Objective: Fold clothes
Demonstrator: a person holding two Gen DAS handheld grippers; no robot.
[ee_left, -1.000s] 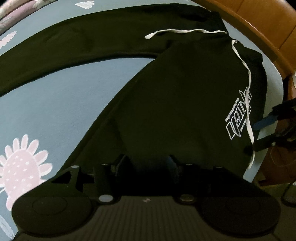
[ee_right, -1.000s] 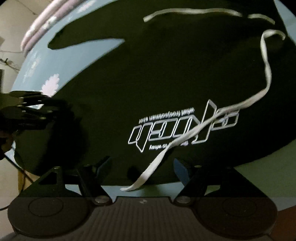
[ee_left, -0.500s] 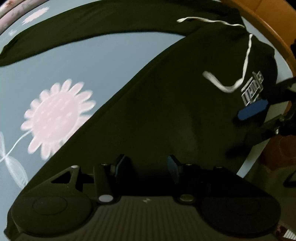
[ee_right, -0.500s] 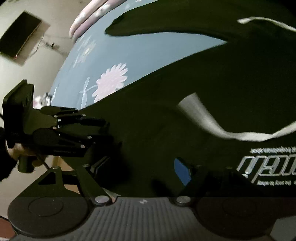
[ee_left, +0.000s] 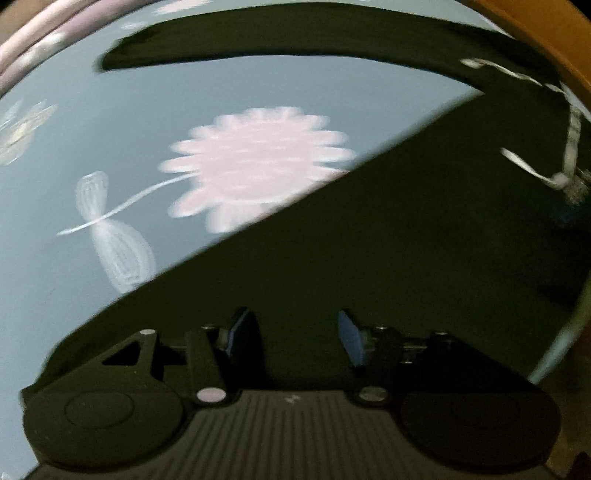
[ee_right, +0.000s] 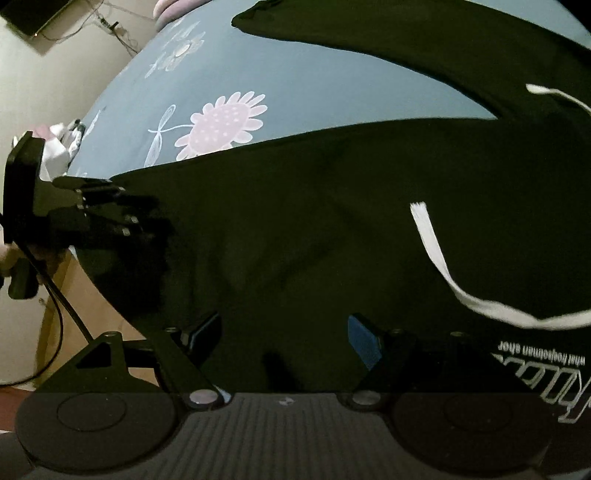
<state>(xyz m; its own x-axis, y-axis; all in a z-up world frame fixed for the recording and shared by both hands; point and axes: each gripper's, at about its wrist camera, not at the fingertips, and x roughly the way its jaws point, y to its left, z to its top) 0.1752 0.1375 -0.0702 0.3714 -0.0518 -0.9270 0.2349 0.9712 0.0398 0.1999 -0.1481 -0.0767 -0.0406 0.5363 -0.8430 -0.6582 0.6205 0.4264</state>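
Black drawstring trousers (ee_left: 406, 240) lie spread on a blue flowered sheet, one leg arching across the far side. My left gripper (ee_left: 293, 332) hangs over the near leg, its jaws opening; the cloth lies below them and the pads (ee_left: 349, 338) press on nothing. In the right wrist view the same trousers (ee_right: 332, 221) fill the frame, with a white drawstring (ee_right: 432, 251) and a white printed logo (ee_right: 535, 358) at the right. My right gripper (ee_right: 284, 338) stands open above the fabric near the bed's edge. The left gripper (ee_right: 147, 216) shows at the left, over the near leg.
The blue sheet (ee_left: 110, 110) carries a pink flower print (ee_left: 258, 166) between the two legs. A wooden bed frame (ee_left: 535, 22) curves along the far right. Beyond the bed's left side are a pale wall (ee_right: 55, 74) and a black cable (ee_right: 59, 295).
Both grippers have slid left along the near trouser leg, away from the waist and logo. The pink flower has come into the left view. The left jaws stand slightly wider.
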